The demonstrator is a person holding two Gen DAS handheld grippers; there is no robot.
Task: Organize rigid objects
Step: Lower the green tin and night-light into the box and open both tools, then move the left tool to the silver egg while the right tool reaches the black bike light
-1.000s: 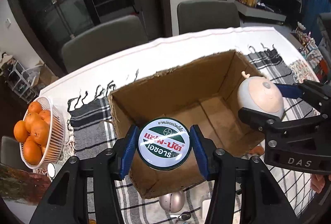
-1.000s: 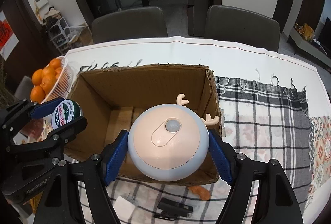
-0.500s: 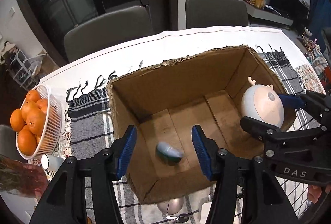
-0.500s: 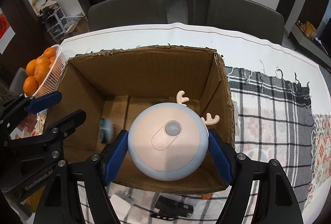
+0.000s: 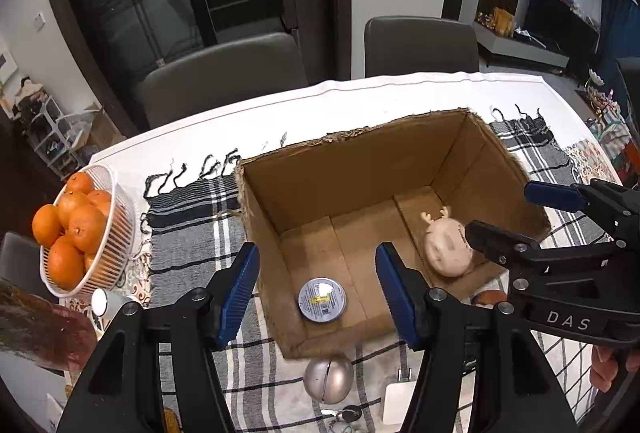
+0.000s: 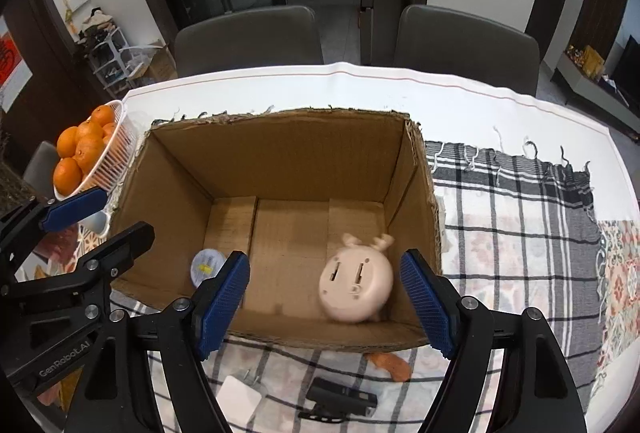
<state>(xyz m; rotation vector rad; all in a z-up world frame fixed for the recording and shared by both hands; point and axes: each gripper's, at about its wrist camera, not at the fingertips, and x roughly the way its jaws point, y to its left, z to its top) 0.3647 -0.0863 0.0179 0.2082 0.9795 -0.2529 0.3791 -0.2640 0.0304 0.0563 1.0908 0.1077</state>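
Note:
An open cardboard box (image 5: 360,161) stands on the checked cloth; it also shows in the right wrist view (image 6: 280,153). A round tin (image 5: 322,299) lies label down on the box floor near the front left, and shows in the right wrist view (image 6: 207,265). A pale round night light with antlers (image 5: 446,247) lies underside up at the box's front right, blurred in the right wrist view (image 6: 356,285). My left gripper (image 5: 318,291) is open and empty above the box's front edge. My right gripper (image 6: 326,299) is open and empty above the night light.
A white basket of oranges (image 5: 76,229) stands left of the box. In front of the box lie a silver ball (image 5: 328,379), a white plug adapter (image 6: 238,403), a black clip (image 6: 340,403), keys (image 5: 344,415) and an orange scrap (image 6: 390,361). Two grey chairs stand behind the table.
Both grippers opened. The tin dropped from my left gripper to the box floor, then the night light dropped from my right gripper and flipped underside up.

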